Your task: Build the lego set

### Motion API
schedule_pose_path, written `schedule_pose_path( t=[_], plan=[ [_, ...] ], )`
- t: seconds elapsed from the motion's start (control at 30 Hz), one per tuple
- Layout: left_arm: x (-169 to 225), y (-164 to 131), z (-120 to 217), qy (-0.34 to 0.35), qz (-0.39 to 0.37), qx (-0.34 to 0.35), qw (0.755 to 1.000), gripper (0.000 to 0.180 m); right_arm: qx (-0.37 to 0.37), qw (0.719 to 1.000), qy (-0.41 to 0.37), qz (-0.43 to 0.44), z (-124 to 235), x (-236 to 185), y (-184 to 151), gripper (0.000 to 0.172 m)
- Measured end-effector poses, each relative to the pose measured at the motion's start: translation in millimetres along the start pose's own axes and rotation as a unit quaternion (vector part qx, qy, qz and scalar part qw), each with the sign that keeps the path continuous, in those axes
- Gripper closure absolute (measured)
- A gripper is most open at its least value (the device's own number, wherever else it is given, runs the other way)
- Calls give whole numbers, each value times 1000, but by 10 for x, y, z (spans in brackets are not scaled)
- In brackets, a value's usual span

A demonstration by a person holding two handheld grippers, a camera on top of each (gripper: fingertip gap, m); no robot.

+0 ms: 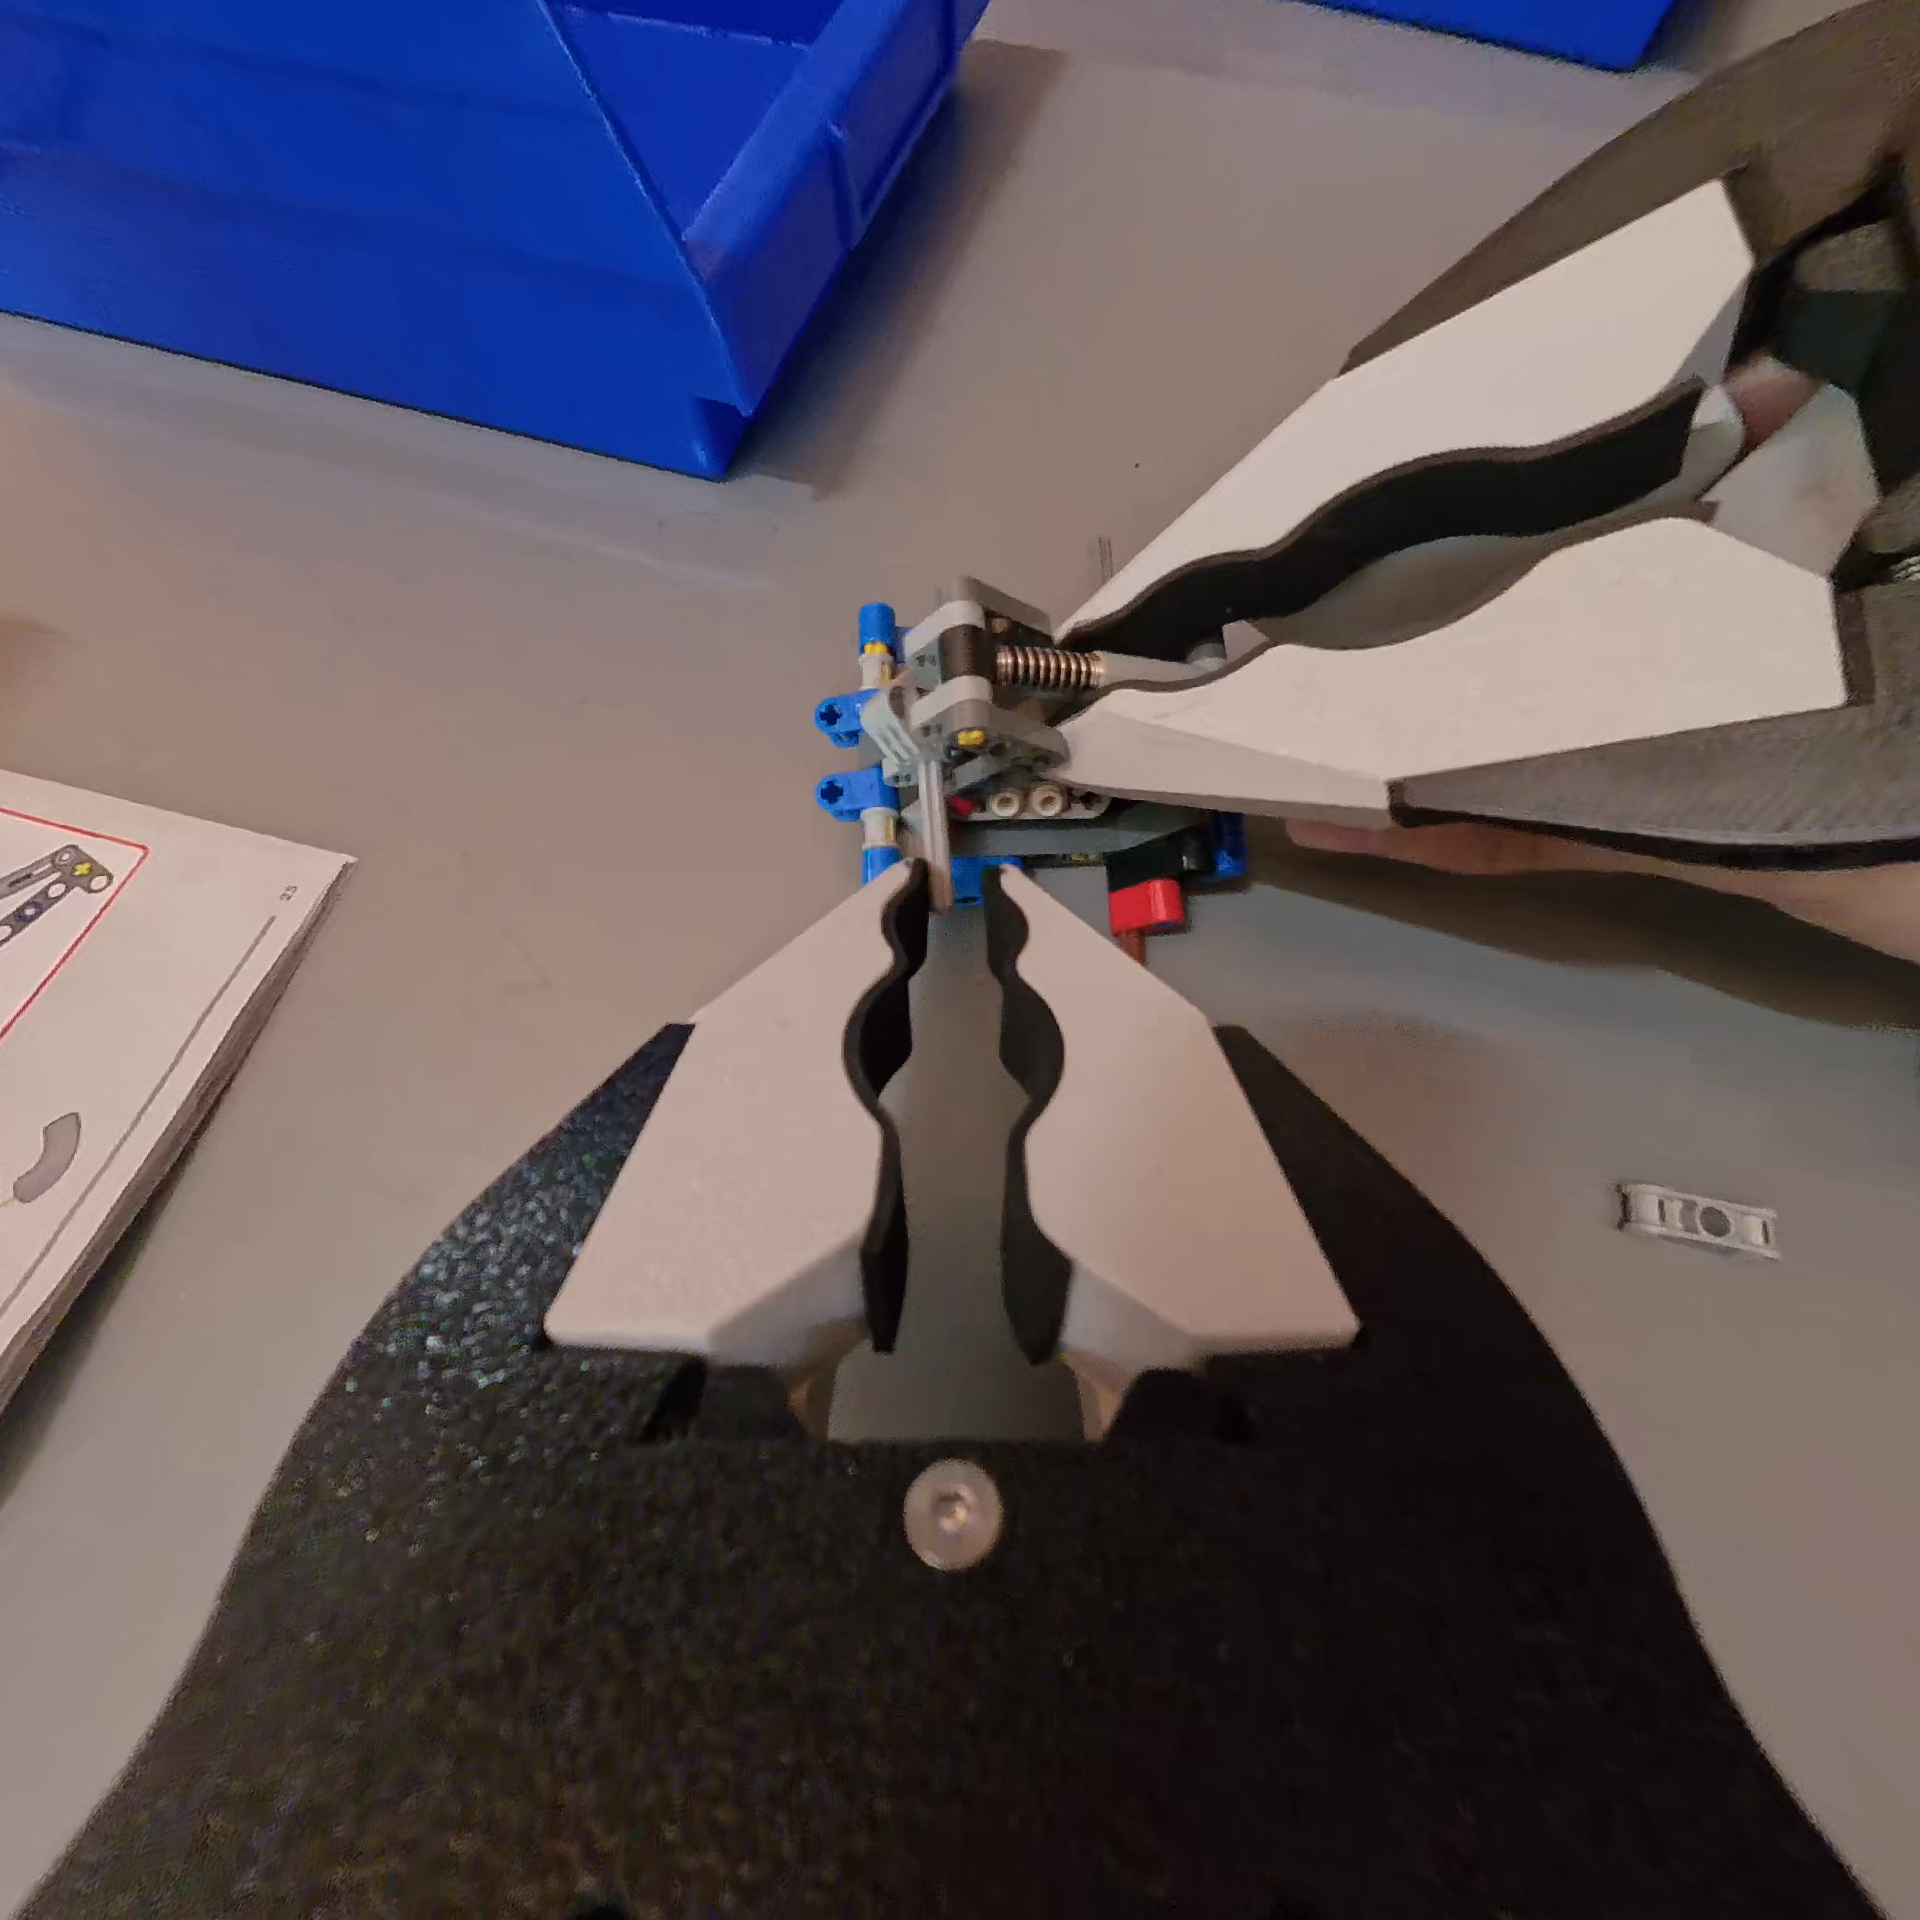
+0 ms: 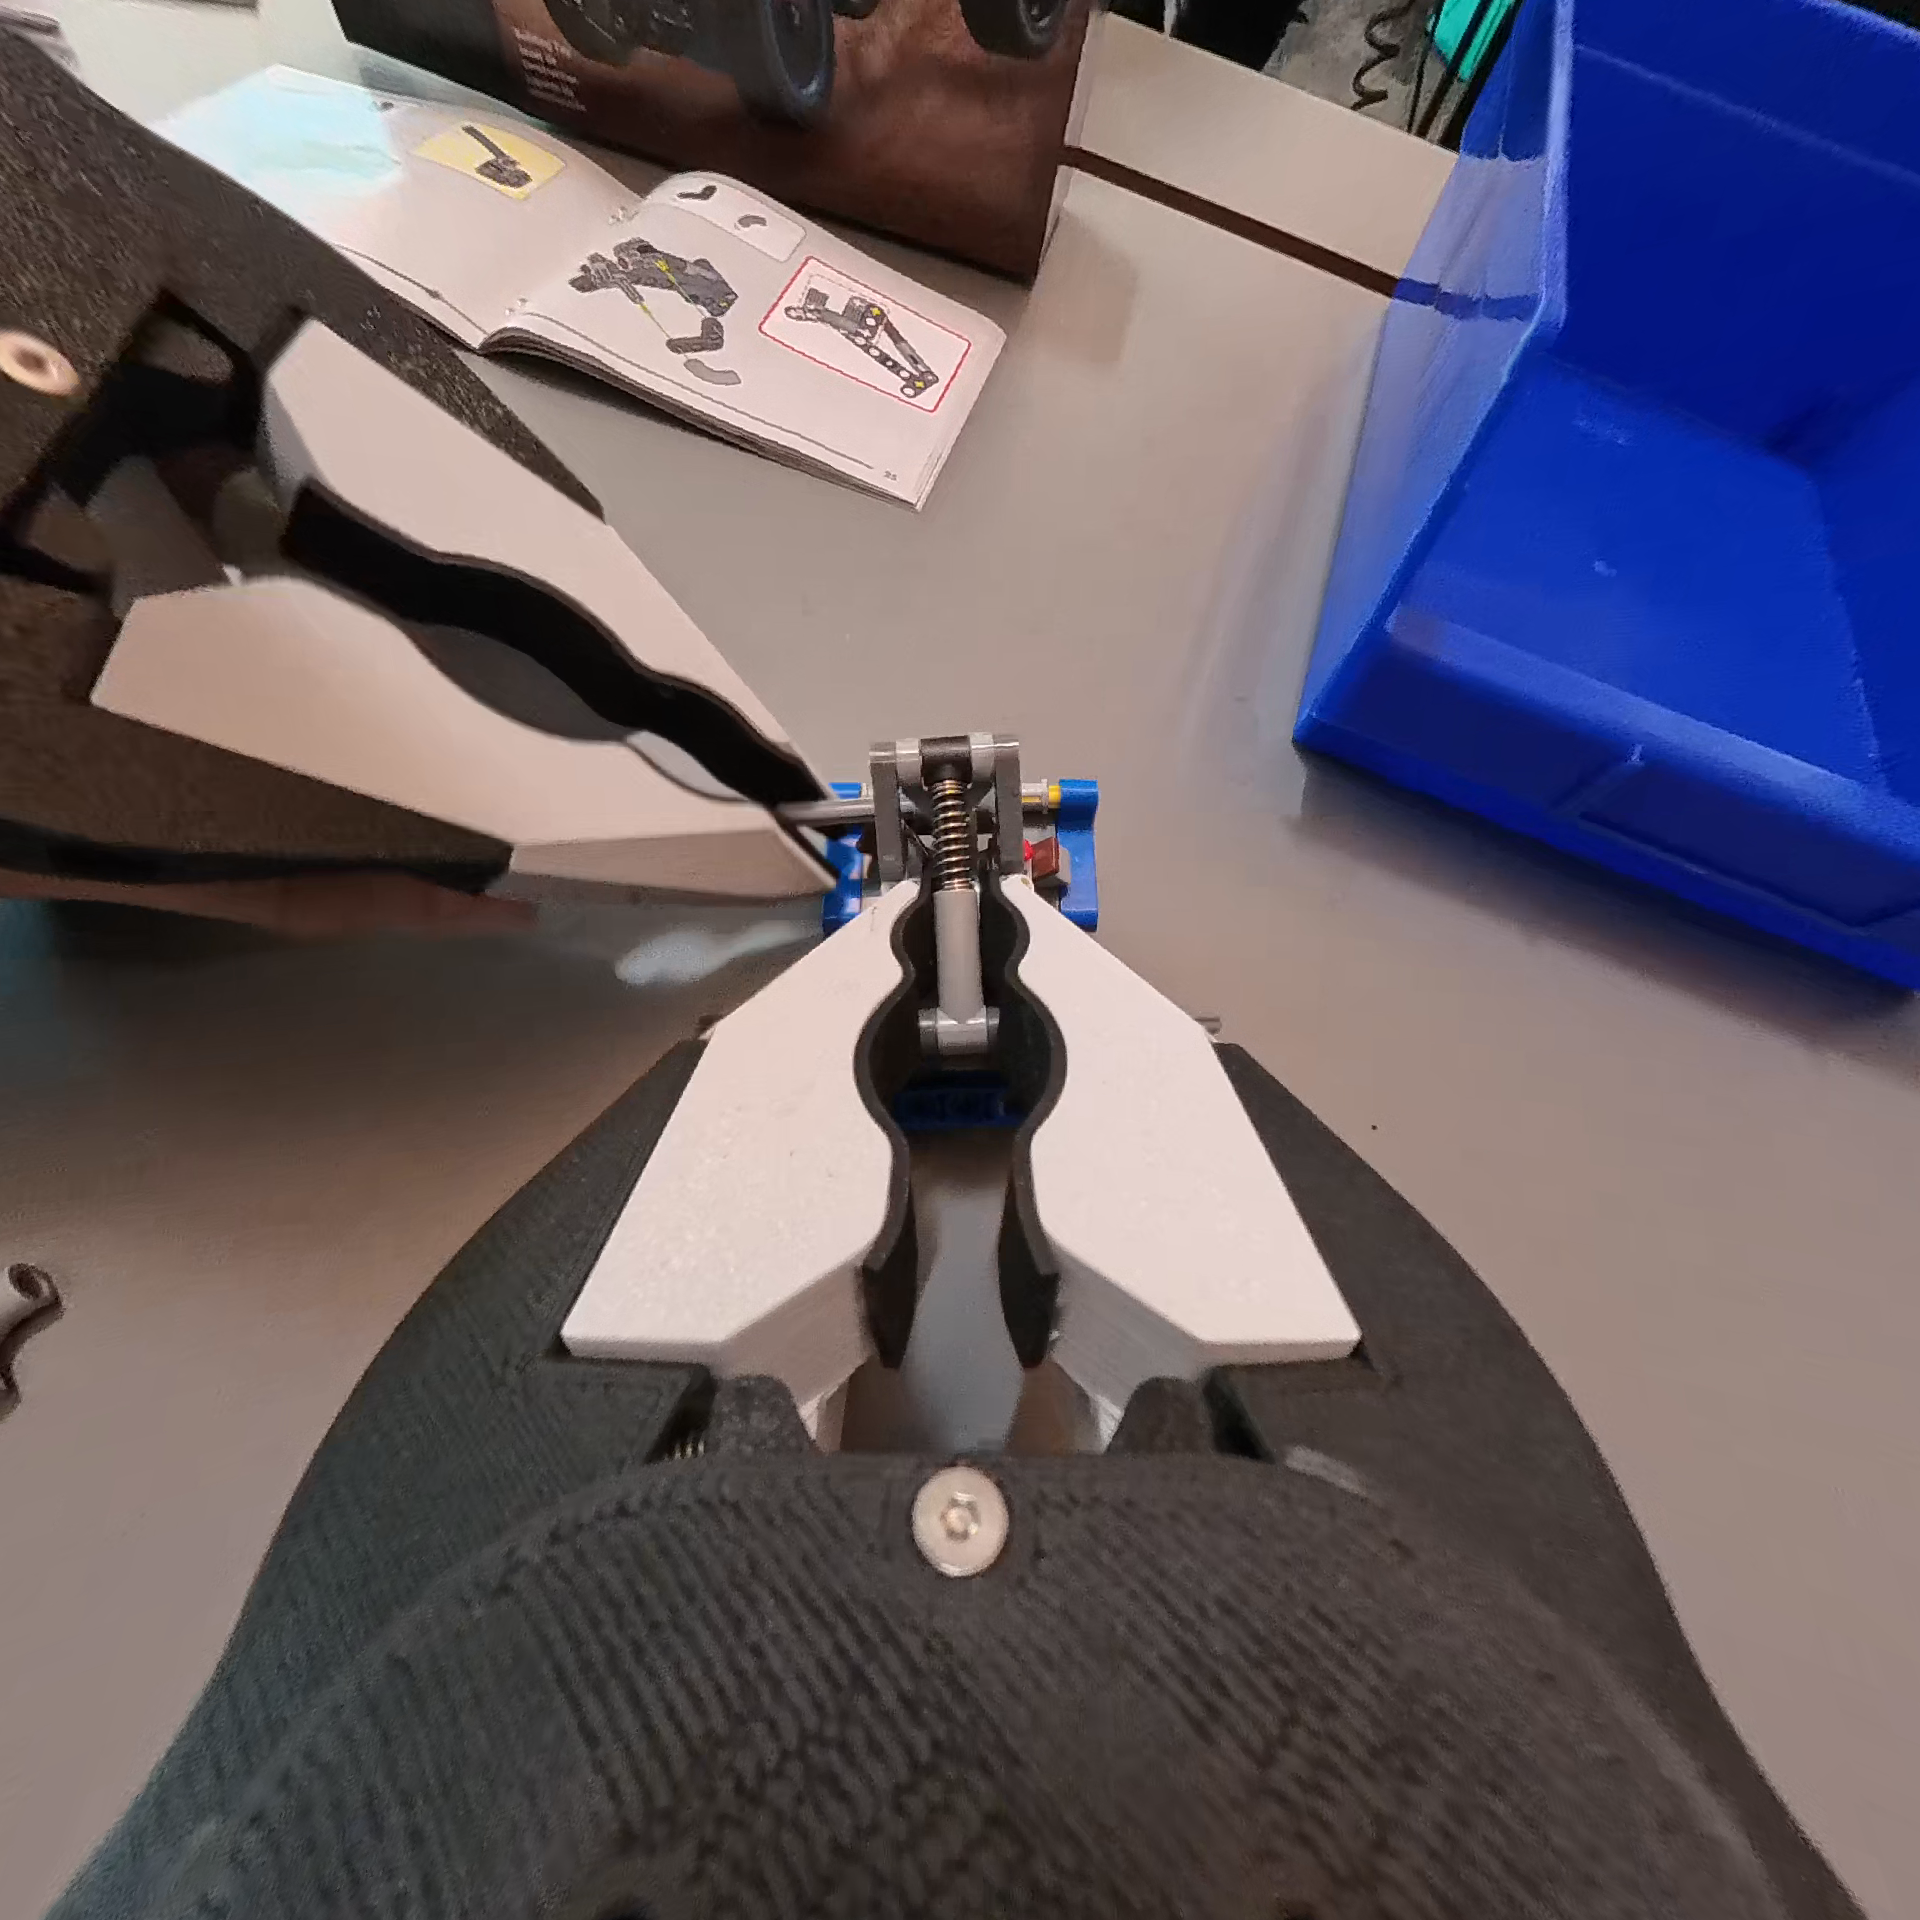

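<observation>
A small model of grey and blue building pieces [image 1: 977, 748] is seen near the middle of the grey table [image 1: 520, 675], already partly put together, with a sprung grey damper [image 2: 956, 945] fitted. The damper's barrel is pinched between the narrowly set pads of the right gripper [image 2: 958, 894]. A thin grey axle [image 1: 935, 821] sticks out of the model's near side. It stands between the tips of the left gripper [image 1: 956, 883], against one pad, while a slight gap is seen at the other. One small grey piece [image 1: 1699, 1221] is left loose to the right.

A blue bin [image 1: 416, 208] is placed just beyond the model, and an open booklet [image 1: 125, 1039] lies at the left. Bare table is left on the near side. The two grippers are crowded tip to tip at the model.
</observation>
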State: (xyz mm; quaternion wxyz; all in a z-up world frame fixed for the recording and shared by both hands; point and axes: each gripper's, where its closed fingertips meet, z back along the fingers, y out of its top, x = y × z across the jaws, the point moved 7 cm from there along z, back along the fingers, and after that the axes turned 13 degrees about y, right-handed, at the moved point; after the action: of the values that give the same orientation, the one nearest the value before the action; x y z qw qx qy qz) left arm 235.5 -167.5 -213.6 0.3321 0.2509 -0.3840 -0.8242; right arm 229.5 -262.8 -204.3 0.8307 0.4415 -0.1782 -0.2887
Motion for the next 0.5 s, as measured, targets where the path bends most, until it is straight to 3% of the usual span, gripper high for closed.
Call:
schedule_pose_path(
  t=[0.1,0.5],
  plan=[
    [-18,6,-8,12,0,1,1000,180,1,1000,0,-2,-1,1,3,166],
    [-52,-6,-7,-2,11,-4,1000,180,-3,1000,-21,-7,-29,0,16,165]
  ],
)
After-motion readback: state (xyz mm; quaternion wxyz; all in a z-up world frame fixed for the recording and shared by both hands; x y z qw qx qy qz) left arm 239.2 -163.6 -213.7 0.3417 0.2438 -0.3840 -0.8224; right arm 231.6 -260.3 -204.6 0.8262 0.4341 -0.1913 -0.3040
